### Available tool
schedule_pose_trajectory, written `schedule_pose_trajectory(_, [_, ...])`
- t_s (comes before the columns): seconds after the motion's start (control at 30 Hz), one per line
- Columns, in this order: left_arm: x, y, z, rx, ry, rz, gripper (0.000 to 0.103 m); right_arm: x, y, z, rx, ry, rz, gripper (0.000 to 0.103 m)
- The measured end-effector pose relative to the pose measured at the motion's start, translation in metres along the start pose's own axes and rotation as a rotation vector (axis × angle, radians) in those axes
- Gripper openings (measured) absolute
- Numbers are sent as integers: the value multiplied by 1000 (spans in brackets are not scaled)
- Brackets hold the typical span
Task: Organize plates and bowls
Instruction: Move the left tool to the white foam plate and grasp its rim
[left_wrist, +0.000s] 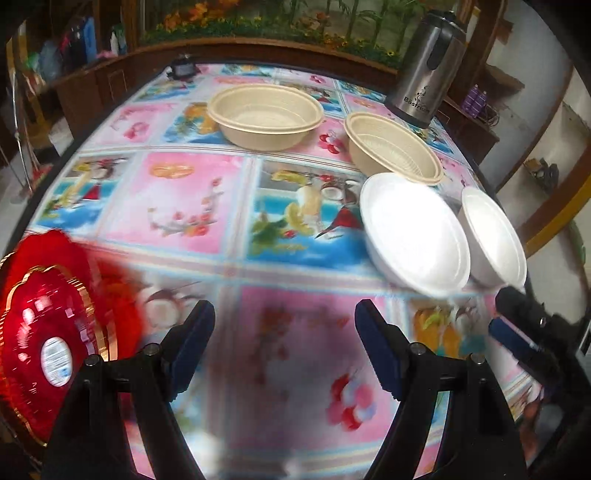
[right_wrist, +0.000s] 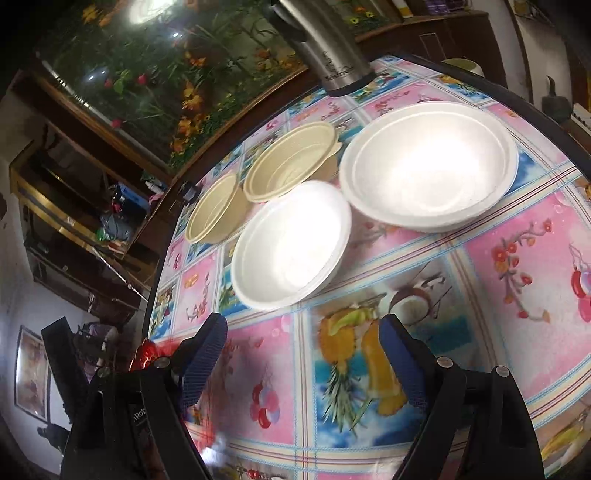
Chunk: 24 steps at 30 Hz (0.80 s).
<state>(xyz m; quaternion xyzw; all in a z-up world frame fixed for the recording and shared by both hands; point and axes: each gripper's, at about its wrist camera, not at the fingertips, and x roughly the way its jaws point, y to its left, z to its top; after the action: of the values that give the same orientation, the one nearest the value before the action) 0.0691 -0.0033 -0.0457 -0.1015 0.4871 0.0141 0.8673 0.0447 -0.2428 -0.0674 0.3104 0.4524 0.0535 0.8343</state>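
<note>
Now we hold both tongs, left tongs and right tongs, apart and empty above the worktop. White bowls sit just ahead of the right tongs, tan bowls farther ahead, red plate left of the left tongs.

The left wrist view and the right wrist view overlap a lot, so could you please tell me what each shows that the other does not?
Only the left wrist view shows the whole red plate with its gold rim and white label, at the table's near left edge; the right wrist view catches just a red sliver of it. Only the right wrist view shows the framed picture on the wall. Both show two beige bowls, two white bowls, the steel flask and the patterned tablecloth. Each gripper's jaws stand open and empty.
</note>
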Motion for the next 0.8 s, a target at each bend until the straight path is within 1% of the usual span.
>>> schedule_pose_trajectory(0.07, [9, -6, 11, -17, 5, -13, 78, 4, -7, 9, 29, 8, 3, 86])
schedule_pose_trajectory(0.13, [20, -12, 21, -35, 27, -20, 78, 12, -13, 19, 46, 22, -3, 86])
schedule_pose_trajectory(0.2, [29, -17, 31, -51, 42, -47, 78, 20, -17, 27, 75, 47, 22, 86])
schedule_pose_trajectory(0.23, [32, -20, 35, -50, 43, -48, 78, 23, -18, 31, 77, 51, 25, 85])
schedule_pose_trajectory(0.27, [35, -23, 38, -47, 46, -47, 78, 23, -18, 31, 77, 51, 25, 85])
schedule_pose_trajectory(0.3, [38, -25, 41, -47, 49, -49, 78, 27, -20, 39, 92, 48, 22, 85])
schedule_pose_trajectory(0.4, [49, -30, 47, -54, 72, -60, 78, 34, -19, 49, 91, 46, 17, 84])
schedule_pose_trajectory(0.47, [54, -33, 48, -51, 74, -61, 78, 41, -19, 52, 94, 56, 19, 79])
schedule_pose_trajectory(0.63, [63, -36, 49, -45, 75, -35, 78, 57, -21, 55, 95, 81, -1, 68])
schedule_pose_trajectory(0.7, [65, -36, 49, -42, 67, -22, 72, 63, -23, 55, 99, 88, -11, 63])
schedule_pose_trajectory(0.77, [71, -36, 49, -30, 85, -6, 55, 68, -25, 54, 104, 95, -20, 53])
schedule_pose_trajectory(0.8, [72, -37, 48, -21, 79, 5, 52, 71, -25, 54, 103, 97, -26, 50])
